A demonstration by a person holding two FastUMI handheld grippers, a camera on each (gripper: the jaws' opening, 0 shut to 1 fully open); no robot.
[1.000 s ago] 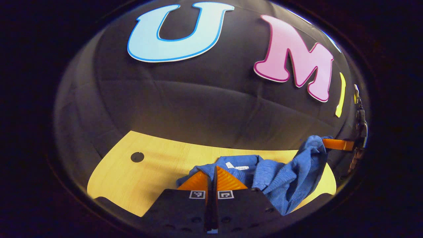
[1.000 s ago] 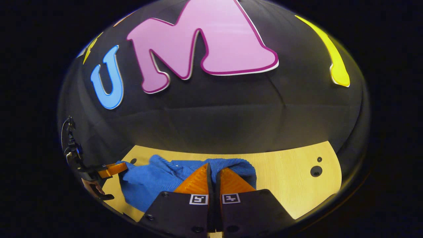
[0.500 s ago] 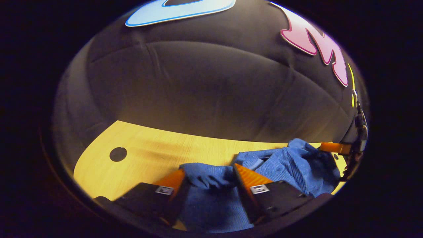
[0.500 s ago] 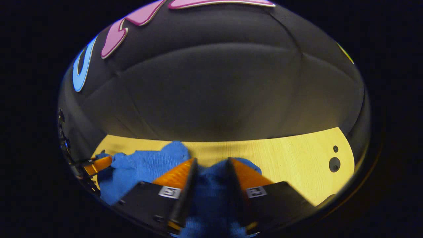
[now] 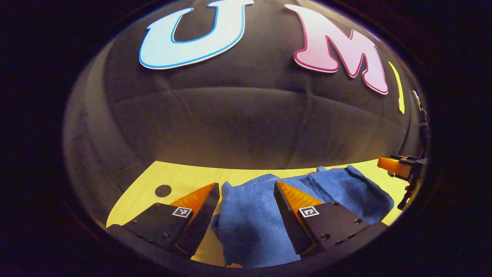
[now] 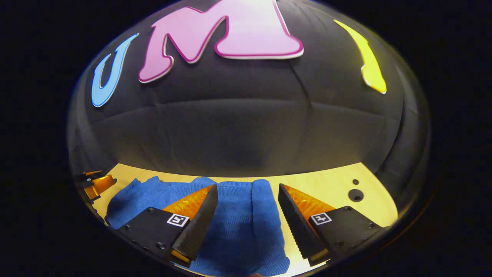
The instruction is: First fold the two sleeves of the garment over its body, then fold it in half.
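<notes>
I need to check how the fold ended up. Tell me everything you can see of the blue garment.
The blue garment is a soft ribbed knit lying flat on the pale wooden table, folded into a compact layered bundle with a slightly rumpled far edge. Both sets of tongs, left and right, are open above it, gripping nothing.

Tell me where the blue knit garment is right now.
The blue knit garment lies on the light wooden table, between the open left gripper fingers in the left gripper view and under the open right gripper in the right gripper view.
</notes>
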